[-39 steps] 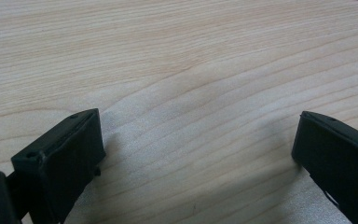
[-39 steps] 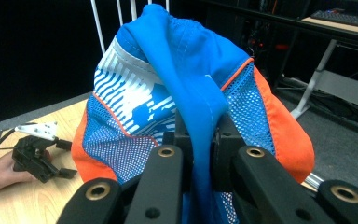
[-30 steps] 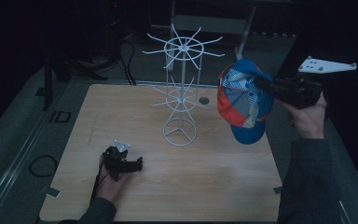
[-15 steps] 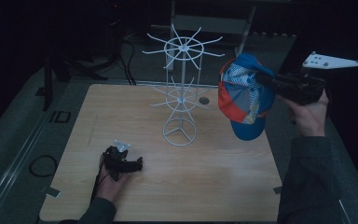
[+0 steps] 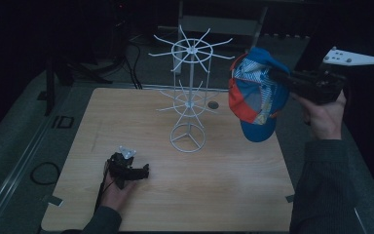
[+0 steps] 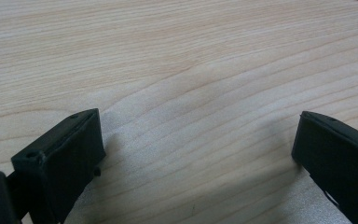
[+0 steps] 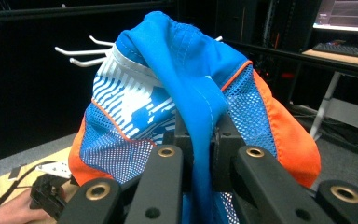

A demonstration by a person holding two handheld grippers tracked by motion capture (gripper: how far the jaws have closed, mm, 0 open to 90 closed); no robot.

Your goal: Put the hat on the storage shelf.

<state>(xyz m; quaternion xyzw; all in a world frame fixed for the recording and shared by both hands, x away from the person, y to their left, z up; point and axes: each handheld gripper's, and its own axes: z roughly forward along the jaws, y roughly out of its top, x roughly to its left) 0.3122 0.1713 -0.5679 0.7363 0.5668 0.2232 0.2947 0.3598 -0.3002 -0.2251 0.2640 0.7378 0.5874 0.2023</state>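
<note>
Overhead, the right gripper (image 5: 283,80) pinches a blue, white and orange mesh cap (image 5: 256,95) in mid-air beside the white wire rack (image 5: 190,92), its brim hanging down; the dim left gripper (image 5: 126,168) rests on the wooden table (image 5: 224,170). Left gripper view: jaws wide apart, empty. Right gripper view: jaws clamp a blue fold, hiding most of the rack.

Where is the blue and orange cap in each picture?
High view: the cap hangs at the upper right, off the table's right edge, pinched by the right gripper.
Left gripper view: wooden table between two open black fingers.
Right gripper view: the cap fills the middle, its blue fabric clamped between the fingers.
Shared landmark: the white wire rack, whose prongs poke out left of the cap.
</note>
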